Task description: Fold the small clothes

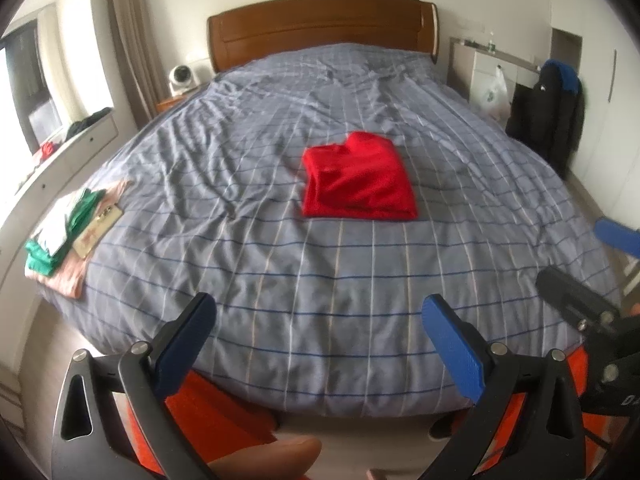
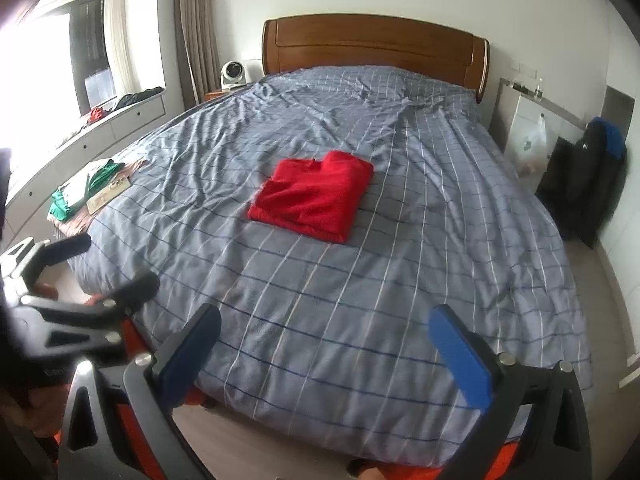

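We judged the red garment finished: it lay as a neat folded rectangle near the middle of the bed, untouched. Our left gripper and right gripper both hung spread and empty off the bed's foot edge, well apart from it. A stack of folded clothes sat at the bed's left edge. Nothing blocked the way between; whether more remained, we could not tell.

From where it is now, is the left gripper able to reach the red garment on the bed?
Probably yes, after moving forward. The left gripper is open and holds nothing, back at the foot of the bed. Only bare checked cover lies between it and the folded red garment; nothing blocks the path.
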`<action>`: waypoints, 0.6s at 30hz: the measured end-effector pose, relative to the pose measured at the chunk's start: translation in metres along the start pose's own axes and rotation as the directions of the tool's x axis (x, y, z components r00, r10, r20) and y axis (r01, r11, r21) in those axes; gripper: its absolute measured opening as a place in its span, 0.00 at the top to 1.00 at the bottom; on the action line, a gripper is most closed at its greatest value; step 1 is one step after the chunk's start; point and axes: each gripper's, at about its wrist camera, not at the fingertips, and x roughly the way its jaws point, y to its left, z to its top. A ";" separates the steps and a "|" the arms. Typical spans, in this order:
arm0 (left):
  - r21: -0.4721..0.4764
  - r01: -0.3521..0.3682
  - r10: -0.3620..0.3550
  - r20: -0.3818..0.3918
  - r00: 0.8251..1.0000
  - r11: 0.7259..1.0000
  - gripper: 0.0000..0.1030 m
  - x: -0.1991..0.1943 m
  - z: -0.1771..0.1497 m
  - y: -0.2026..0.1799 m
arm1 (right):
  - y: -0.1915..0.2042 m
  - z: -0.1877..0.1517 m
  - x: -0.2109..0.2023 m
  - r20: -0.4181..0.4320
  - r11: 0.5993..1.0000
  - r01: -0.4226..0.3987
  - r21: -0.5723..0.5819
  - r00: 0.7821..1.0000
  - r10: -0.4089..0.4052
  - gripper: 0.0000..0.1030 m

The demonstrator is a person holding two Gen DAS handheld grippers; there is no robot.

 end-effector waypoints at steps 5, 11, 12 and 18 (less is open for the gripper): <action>-0.018 -0.007 0.007 0.000 1.000 1.000 0.00 0.001 0.001 0.003 | 0.007 0.006 -0.006 0.030 1.000 0.014 -0.022 0.999 -0.013 0.01; -0.034 0.030 -0.031 -0.019 0.999 0.999 0.00 0.005 0.000 0.005 | 0.002 -0.006 0.006 -0.028 1.000 0.003 -0.002 1.000 -0.003 0.01; -0.034 0.030 -0.030 -0.020 0.999 0.999 0.00 0.005 0.000 0.004 | 0.001 -0.008 0.007 -0.034 1.000 0.008 0.001 0.999 -0.008 0.01; -0.056 0.030 -0.030 -0.013 0.999 0.998 0.00 0.003 -0.001 0.007 | -0.004 -0.010 0.008 -0.043 1.000 0.011 0.022 0.999 -0.010 0.01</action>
